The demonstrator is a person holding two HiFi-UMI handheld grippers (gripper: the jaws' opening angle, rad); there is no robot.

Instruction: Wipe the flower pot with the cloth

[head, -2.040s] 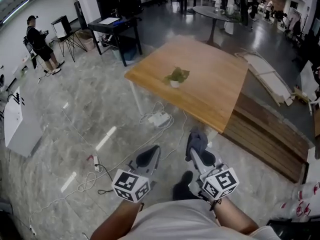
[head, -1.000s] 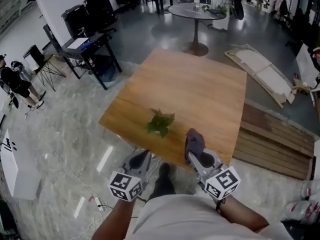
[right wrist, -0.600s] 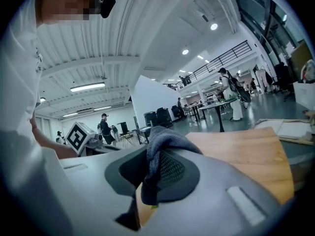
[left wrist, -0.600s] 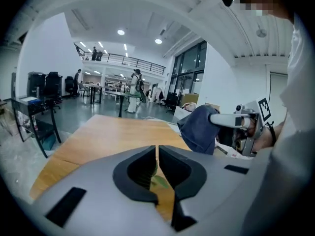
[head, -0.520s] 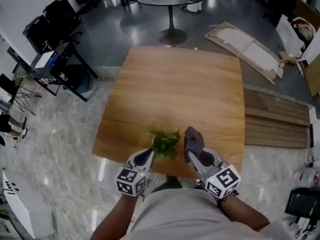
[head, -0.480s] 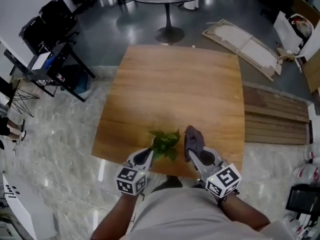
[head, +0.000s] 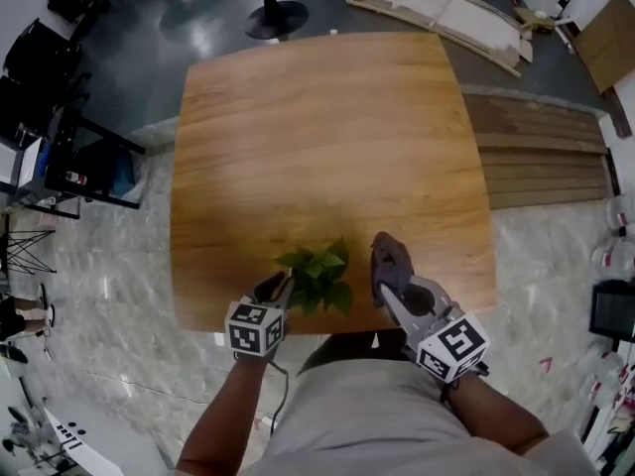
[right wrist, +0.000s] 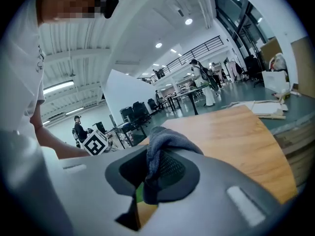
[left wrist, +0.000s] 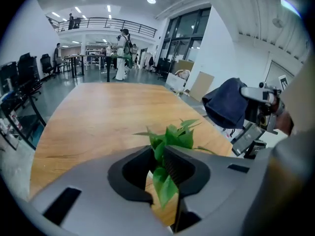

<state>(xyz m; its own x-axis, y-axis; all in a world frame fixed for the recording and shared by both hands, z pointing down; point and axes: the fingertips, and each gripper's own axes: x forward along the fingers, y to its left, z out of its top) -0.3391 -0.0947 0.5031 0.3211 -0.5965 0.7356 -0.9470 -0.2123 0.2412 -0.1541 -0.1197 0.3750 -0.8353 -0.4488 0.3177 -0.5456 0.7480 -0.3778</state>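
A small plant (head: 317,276) with green leaves stands near the front edge of the wooden table (head: 317,127); its pot is hidden under the leaves. My left gripper (head: 276,288) is at the plant's left side. In the left gripper view its jaws (left wrist: 157,154) are opening, a narrow gap apart, with leaves (left wrist: 172,136) poking up between them. My right gripper (head: 390,261) hangs just right of the plant, shut on a dark grey-blue cloth (right wrist: 165,139) that drapes over its tips (right wrist: 155,156). The cloth (left wrist: 227,104) also shows in the left gripper view.
The table's front edge (head: 327,333) runs just under both grippers, with marble floor below. A black desk (head: 60,157) stands to the left and wooden planks (head: 541,157) lie to the right. Several people stand far off in the hall.
Both grippers have come forward and down over the table's front edge to the plant. The left gripper now has leaves between its jaws. The cloth stays in the right gripper.
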